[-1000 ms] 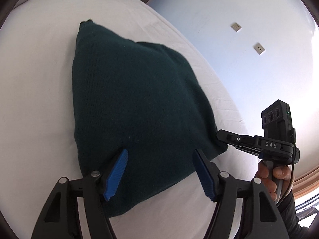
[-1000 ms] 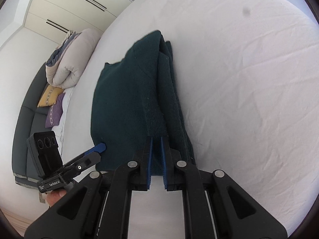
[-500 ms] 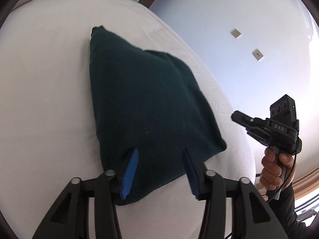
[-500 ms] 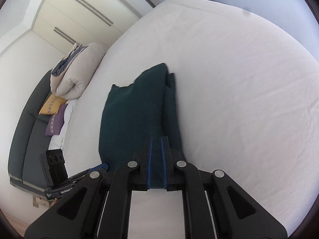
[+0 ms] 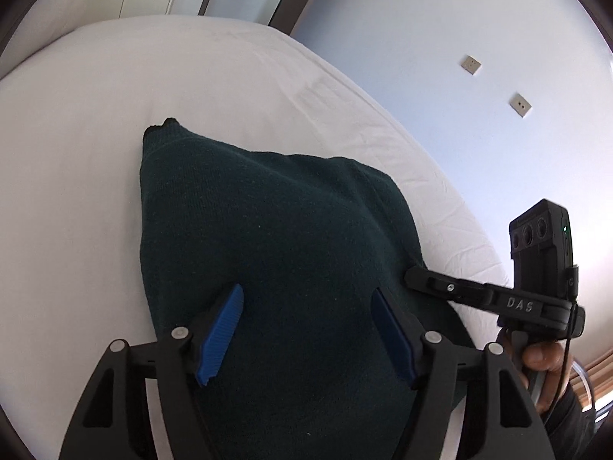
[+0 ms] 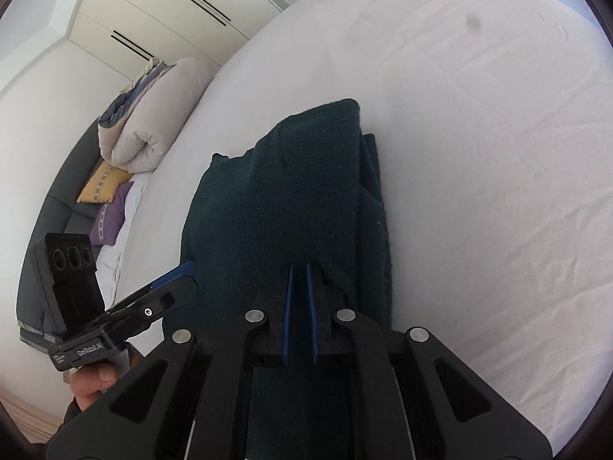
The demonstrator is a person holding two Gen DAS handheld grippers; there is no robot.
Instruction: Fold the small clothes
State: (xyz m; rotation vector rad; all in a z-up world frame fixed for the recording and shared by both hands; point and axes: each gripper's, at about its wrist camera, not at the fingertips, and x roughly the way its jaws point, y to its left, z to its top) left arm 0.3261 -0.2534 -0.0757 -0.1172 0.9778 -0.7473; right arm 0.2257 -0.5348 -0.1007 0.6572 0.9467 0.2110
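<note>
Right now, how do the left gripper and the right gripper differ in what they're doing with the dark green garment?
The left gripper is open, its blue pads spread over the dark green garment; the right gripper is nearly shut, pads almost together at the garment's near edge. The left sits over the middle of the near edge; the right reaches in at the side. Both are black with blue pads, over the white bed.

We are holding the left gripper (image 5: 306, 306) with its blue fingers (image 5: 220, 327) spread wide apart, pointing forward and down. We are keeping the right gripper (image 6: 299, 272) nearly closed, its two fingers (image 6: 287, 306) almost parallel with a thin gap between them. Our hands (image 6: 95, 379) are gripping both handles.
</note>
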